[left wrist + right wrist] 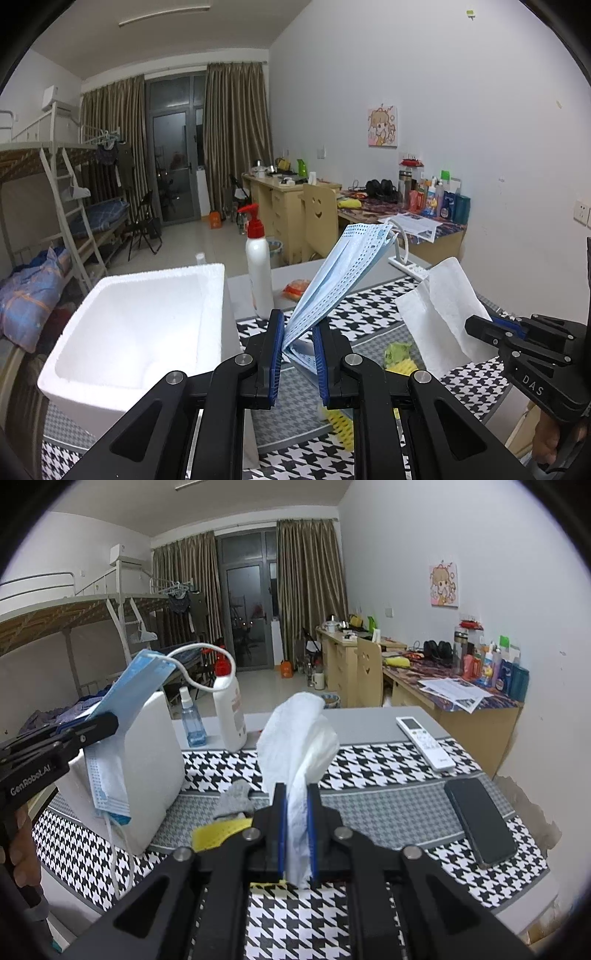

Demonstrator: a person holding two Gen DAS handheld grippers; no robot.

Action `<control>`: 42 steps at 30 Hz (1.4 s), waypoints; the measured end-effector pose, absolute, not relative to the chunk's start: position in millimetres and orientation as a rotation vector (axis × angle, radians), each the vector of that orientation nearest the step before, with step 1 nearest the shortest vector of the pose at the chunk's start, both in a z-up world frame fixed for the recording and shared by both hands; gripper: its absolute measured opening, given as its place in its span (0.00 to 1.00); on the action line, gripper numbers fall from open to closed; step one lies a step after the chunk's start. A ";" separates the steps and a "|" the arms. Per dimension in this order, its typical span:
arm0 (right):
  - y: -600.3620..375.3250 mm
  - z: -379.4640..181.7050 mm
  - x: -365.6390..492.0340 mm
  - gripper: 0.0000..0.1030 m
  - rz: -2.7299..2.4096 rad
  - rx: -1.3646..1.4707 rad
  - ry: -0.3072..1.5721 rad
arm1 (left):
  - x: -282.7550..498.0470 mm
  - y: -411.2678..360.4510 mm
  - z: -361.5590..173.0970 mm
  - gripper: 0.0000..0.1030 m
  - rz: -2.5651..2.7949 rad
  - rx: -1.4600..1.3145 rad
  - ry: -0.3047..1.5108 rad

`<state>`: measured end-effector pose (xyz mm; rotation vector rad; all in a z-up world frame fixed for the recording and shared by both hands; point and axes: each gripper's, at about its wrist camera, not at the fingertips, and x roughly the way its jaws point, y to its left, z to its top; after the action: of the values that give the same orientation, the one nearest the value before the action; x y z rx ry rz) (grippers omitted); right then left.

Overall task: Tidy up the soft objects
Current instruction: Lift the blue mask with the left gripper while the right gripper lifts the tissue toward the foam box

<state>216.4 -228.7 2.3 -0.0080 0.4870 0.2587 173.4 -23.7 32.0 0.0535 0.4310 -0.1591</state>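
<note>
- left gripper (298, 334) clamped on blue face mask (332, 273), held up just right of the white foam box (147, 314)
- right gripper (295, 812) clamped on white tissue (299, 738), raised over the houndstooth mat (369, 764)
- both light and limp; mask flops at each end (ear loop dangles, may snag on the box rim), tissue tears easily, so grip mid-body
- box mouth open, room above it; pump bottle (258, 266) stands just behind, phone (480, 819) right
</note>
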 end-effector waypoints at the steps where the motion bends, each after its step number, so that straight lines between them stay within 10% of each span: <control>1: -227.7 3.1 216.3 0.12 0.260 -0.009 0.482 | 173.7 -23.0 33.1 0.17 -0.157 0.056 0.427; 42: -185.7 38.4 234.3 0.12 0.366 -0.035 0.374 | 188.6 25.1 79.8 0.17 -0.053 -0.009 0.346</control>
<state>234.3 -185.7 38.4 -0.0354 0.3740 0.3662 188.6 25.1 79.8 -0.0085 0.3456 -0.0527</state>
